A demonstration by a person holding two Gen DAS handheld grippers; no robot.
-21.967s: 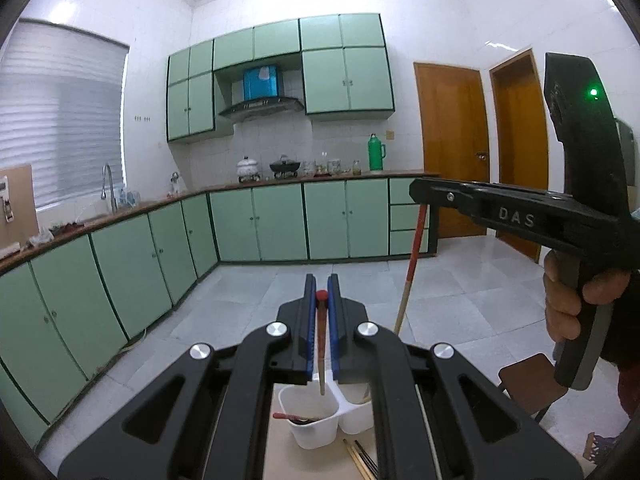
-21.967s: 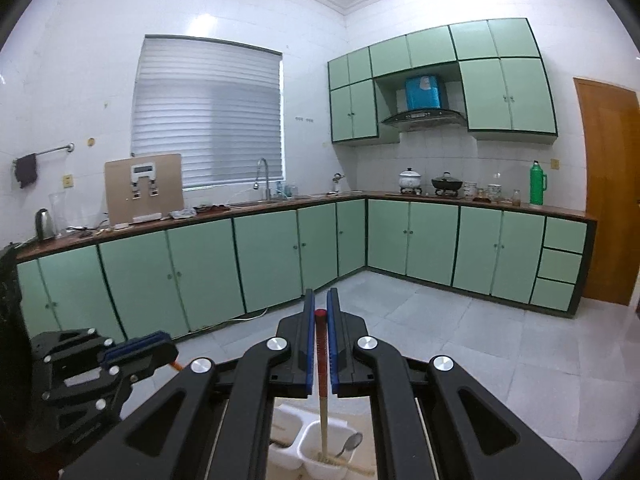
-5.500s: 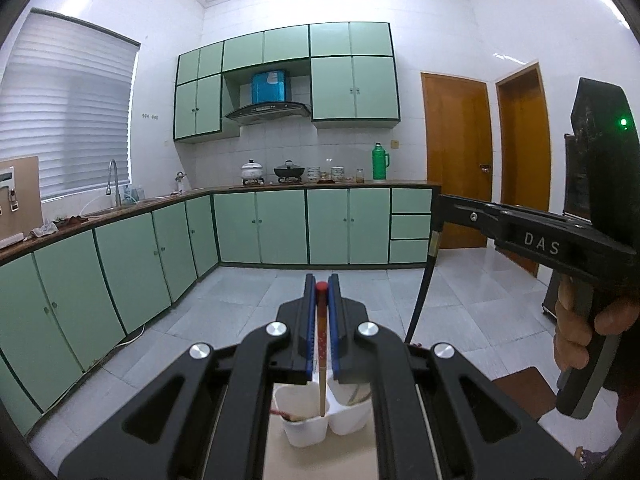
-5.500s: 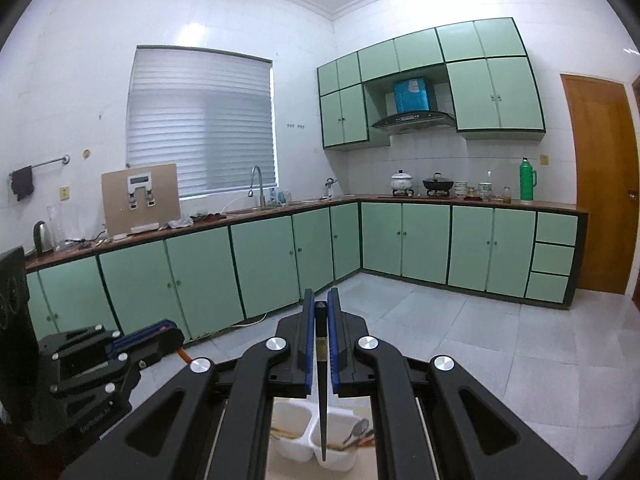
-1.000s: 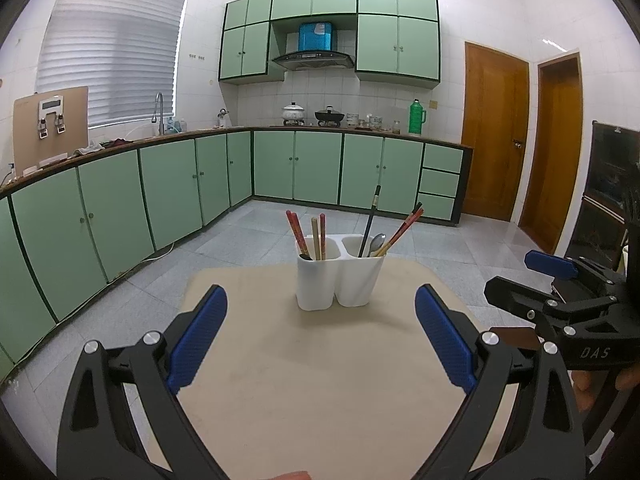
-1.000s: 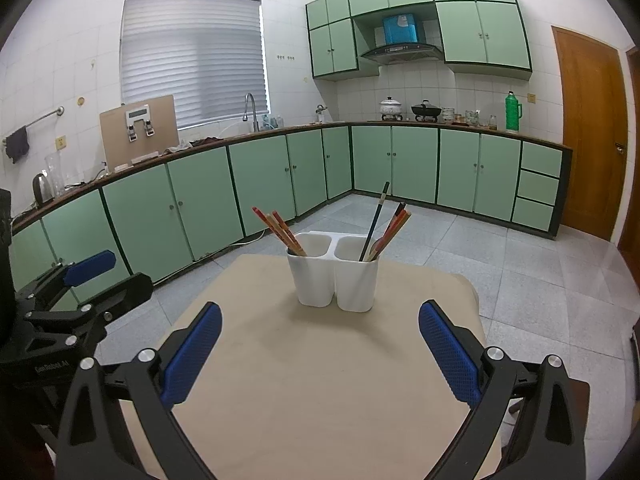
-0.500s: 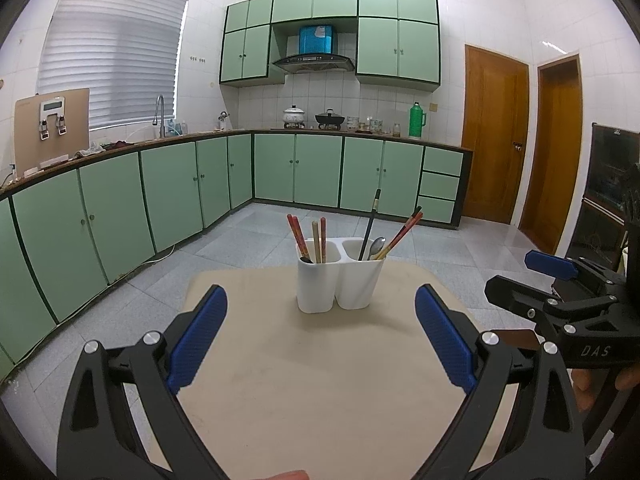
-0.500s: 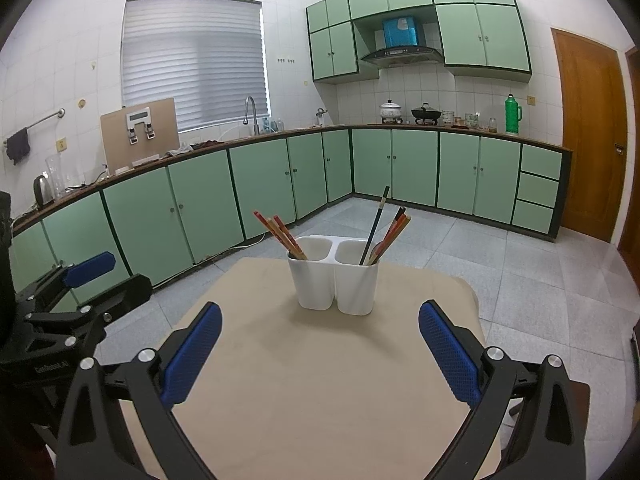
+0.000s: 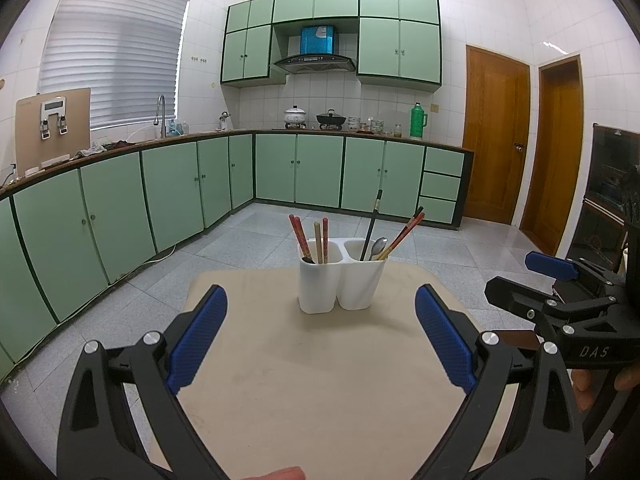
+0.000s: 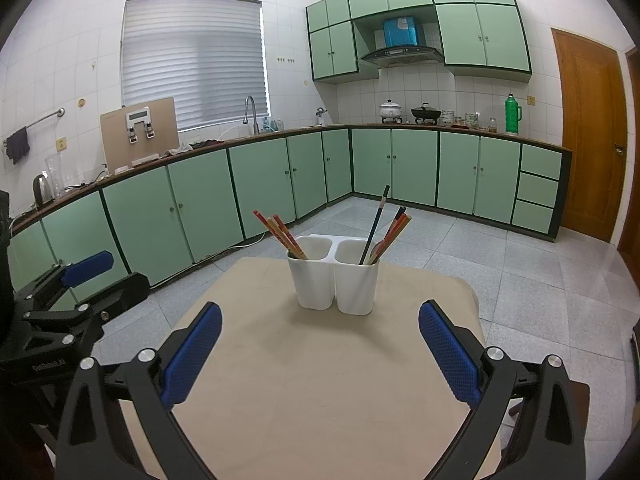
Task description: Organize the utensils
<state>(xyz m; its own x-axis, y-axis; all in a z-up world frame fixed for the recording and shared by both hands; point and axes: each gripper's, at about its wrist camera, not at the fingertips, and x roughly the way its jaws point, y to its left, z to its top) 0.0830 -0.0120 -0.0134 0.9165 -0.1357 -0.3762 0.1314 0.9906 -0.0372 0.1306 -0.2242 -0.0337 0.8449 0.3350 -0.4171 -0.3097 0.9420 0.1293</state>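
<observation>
A white two-compartment utensil holder (image 9: 342, 280) (image 10: 334, 280) stands at the far side of a beige table (image 9: 320, 380) (image 10: 320, 392). Its left compartment holds red and pale chopsticks (image 9: 316, 238) (image 10: 282, 236). Its right compartment holds a black chopstick (image 9: 371, 224), a metal spoon (image 9: 378, 247) and more red chopsticks (image 9: 404, 232). My left gripper (image 9: 320, 338) is open and empty, low over the near table. My right gripper (image 10: 320, 346) is open and empty too. Each gripper shows at the edge of the other's view.
Green kitchen cabinets (image 9: 172, 192) run along the left and back walls under a counter with a sink tap (image 10: 250, 112), pots and a green thermos (image 9: 417, 120). Wooden doors (image 9: 496, 140) stand at the right. Grey tiled floor surrounds the table.
Both grippers have drawn back very slightly; the holder sits a touch lower in both views. Nothing was grasped or released in the last second.
</observation>
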